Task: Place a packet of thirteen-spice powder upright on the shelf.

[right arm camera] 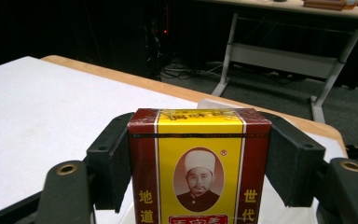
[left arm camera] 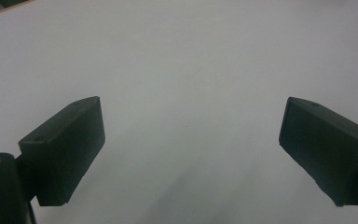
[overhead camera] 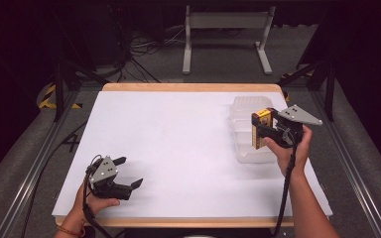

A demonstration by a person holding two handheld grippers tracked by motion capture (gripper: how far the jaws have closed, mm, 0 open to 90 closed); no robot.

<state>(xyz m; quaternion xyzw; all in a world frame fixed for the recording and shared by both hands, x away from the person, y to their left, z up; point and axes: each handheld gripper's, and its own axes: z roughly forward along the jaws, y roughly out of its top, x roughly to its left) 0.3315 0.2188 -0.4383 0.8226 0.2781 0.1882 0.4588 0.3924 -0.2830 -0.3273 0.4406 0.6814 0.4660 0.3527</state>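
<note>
Box (right arm camera: 199,168) first — a small cardboard box with flat sides and sharp corners, yellow down the middle and dark red at the edges, with a round picture printed on its front. The right gripper (overhead camera: 264,130) squeezes it between two black, blocky pads, one on each side. It hangs in the air above a see-through plastic tray (overhead camera: 242,130) with thin, shiny walls, at the far right of the table (overhead camera: 178,144). The table top is smooth and white, with a light wooden edge. The left gripper (overhead camera: 130,172) sits low near the front left — its two black pads stand wide apart with just bare table between them.
</note>
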